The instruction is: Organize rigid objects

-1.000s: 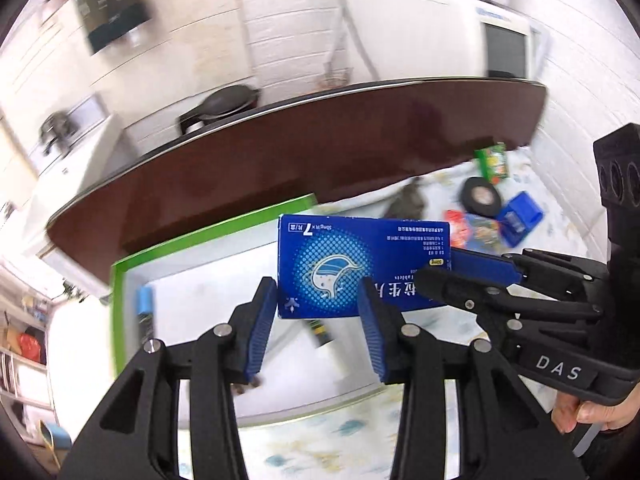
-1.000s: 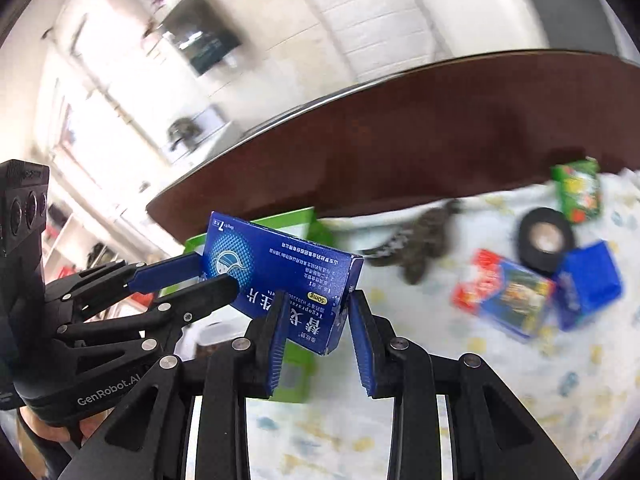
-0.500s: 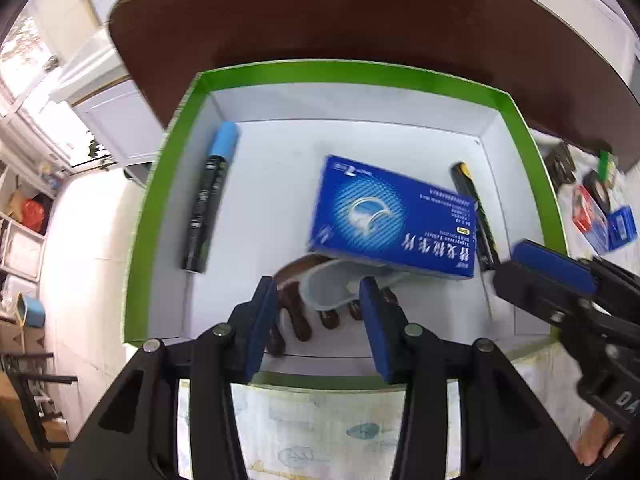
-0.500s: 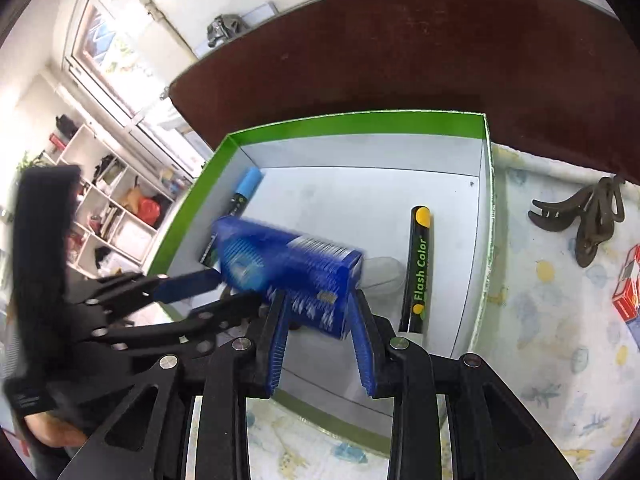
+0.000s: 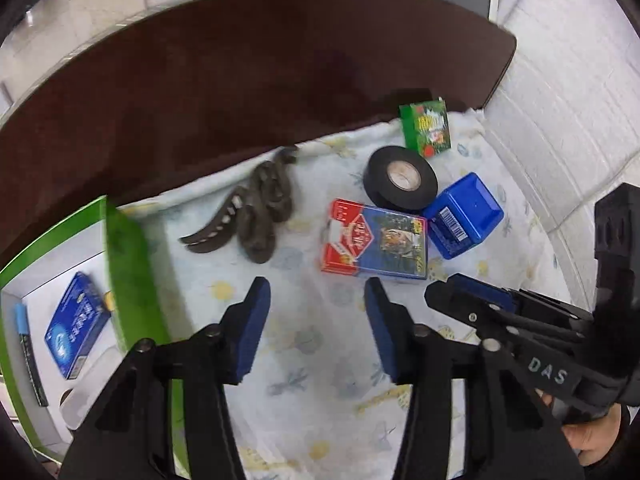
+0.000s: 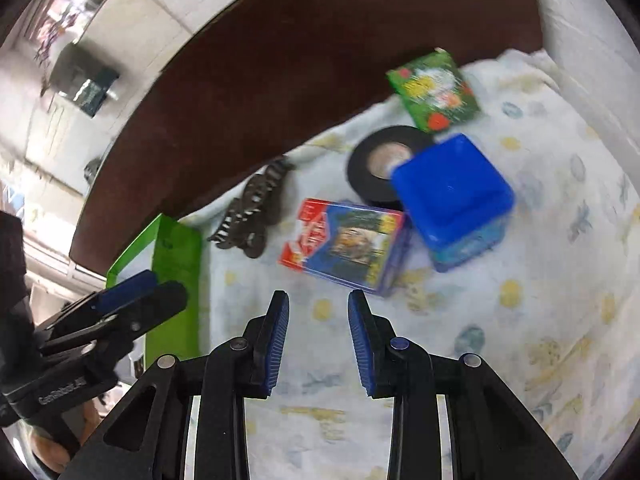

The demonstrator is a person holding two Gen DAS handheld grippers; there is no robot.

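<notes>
A red and blue card box lies flat on the patterned cloth, just beyond both grippers. Behind it are a black tape roll, a blue plastic box, a green box and a dark hair claw. My left gripper is open and empty above the cloth. My right gripper is open and empty, facing the card box. The blue medicine box lies in the green-edged tray at the left.
A marker lies in the tray beside the medicine box. The dark brown table edge curves behind the cloth. A white tiled wall stands at the right.
The blue medicine box left the right gripper and now lies in the tray. Both grippers have swung right from the tray to the objects on the cloth.
</notes>
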